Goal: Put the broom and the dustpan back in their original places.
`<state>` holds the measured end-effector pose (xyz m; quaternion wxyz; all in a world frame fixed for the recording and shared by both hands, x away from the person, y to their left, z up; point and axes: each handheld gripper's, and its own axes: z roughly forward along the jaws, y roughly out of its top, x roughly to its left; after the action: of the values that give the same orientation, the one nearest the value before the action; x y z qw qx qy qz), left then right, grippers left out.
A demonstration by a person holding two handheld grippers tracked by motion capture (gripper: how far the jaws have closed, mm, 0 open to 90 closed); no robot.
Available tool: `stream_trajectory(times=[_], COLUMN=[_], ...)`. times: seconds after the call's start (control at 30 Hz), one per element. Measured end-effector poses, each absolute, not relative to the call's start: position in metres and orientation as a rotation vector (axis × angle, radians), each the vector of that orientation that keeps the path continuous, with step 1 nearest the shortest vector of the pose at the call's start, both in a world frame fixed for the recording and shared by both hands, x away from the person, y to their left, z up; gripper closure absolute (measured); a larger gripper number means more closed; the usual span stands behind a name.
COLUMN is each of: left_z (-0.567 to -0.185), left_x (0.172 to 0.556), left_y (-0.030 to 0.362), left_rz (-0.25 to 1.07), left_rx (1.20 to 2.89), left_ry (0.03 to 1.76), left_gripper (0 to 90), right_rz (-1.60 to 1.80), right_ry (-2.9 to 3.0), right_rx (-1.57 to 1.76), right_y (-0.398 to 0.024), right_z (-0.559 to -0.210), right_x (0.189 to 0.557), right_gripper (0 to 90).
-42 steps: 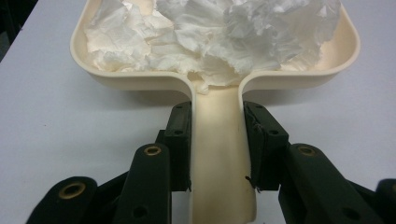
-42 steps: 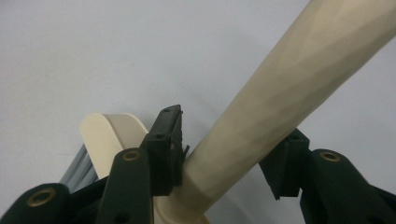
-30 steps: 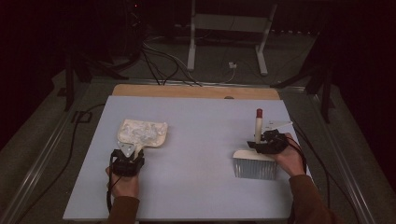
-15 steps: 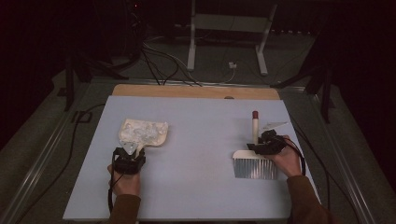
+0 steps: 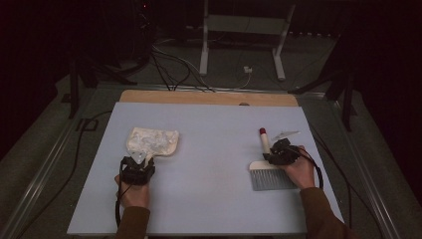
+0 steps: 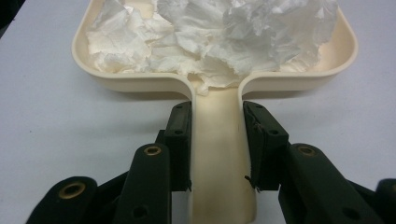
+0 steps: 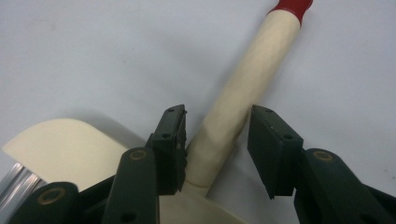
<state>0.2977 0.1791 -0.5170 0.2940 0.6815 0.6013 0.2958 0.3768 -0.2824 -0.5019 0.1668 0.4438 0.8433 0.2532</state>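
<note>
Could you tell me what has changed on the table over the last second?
The brush slid slightly left with the right hand-held gripper, whose jaws have just been closing around its handle, one pad apart. The left hand-held gripper stayed clamped on the dustpan of crumpled paper.

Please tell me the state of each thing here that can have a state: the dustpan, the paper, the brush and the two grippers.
Dustpan: flat on the table, full of paper.
Paper: crumpled, inside the dustpan.
Brush: lying flat on the table, handle between the right jaws.
Left gripper: shut on the dustpan handle.
Right gripper: jaws just been closing; one pad touches the brush handle, the other is apart from it.
</note>
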Motion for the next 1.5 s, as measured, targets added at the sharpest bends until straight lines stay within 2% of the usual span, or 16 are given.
stream_trajectory(times=[0.2,0.57,0.7,0.97,1.2,1.5], left_z=[-0.52,-0.524,-0.521,-0.501,-0.478,-0.466], left_x=[0.3,0.305,0.304,0.292,0.282,0.269], left_y=[0.178,0.176,0.18,0.191,0.203,0.211], left_rz=[0.781,0.761,0.732,0.732,0.706,0.681], left_rx=[1.831,1.825,1.786,1.688,1.636,1.625], left_ry=[1.608,1.612,1.582,1.461,1.331,1.225], left_gripper=[66.5,65.6,51.1,33.3,16.7,0.5], right_rz=[0.72,0.861,0.905,1.002,1.098,1.184], right_ry=[2.387,2.301,2.257,2.149,2.079,2.045], right_rx=[1.275,1.318,1.358,1.365,1.317,1.219], right_y=[-0.281,-0.279,-0.279,-0.278,-0.276,-0.268], right_z=[-0.502,-0.498,-0.497,-0.488,-0.481,-0.481], right_x=[0.375,0.364,0.359,0.348,0.335,0.317], right_gripper=[54.2,39.2,31.6,15.4,8.2,1.6])
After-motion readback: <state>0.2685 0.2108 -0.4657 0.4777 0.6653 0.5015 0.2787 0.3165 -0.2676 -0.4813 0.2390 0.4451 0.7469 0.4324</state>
